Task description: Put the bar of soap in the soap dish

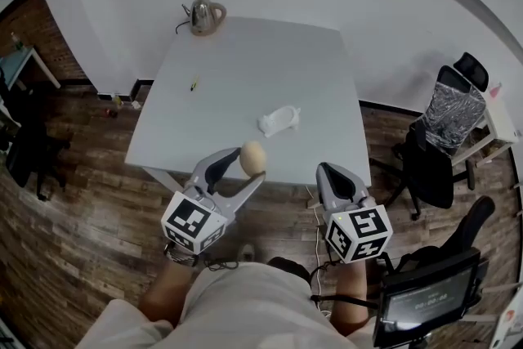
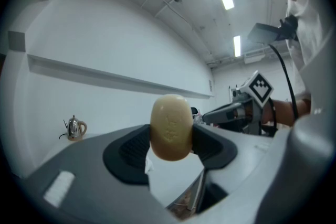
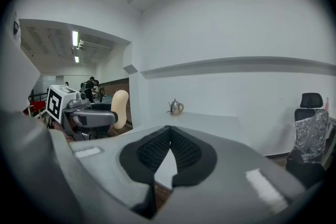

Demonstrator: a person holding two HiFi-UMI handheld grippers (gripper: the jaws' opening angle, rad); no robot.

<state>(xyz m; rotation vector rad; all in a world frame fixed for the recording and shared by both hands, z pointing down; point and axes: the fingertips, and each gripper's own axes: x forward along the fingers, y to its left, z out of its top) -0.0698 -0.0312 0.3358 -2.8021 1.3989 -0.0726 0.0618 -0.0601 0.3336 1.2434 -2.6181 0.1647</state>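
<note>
A pale yellow oval bar of soap (image 1: 252,158) is clamped between the pads of my left gripper (image 1: 245,162), held just short of the white table's near edge. In the left gripper view the bar of soap (image 2: 170,127) stands on end between the two black pads. The white soap dish (image 1: 279,120) lies on the table (image 1: 237,61), beyond the soap and slightly right. My right gripper (image 1: 334,174) hovers at the table's near right edge with its black pads (image 3: 169,150) touching at their tips and nothing between them.
A metal kettle (image 1: 204,15) stands at the table's far left corner. A small yellow-green pen-like object (image 1: 194,83) lies on the left half. A black office chair (image 1: 445,123) is to the right of the table, and a dark screen (image 1: 425,298) sits at bottom right.
</note>
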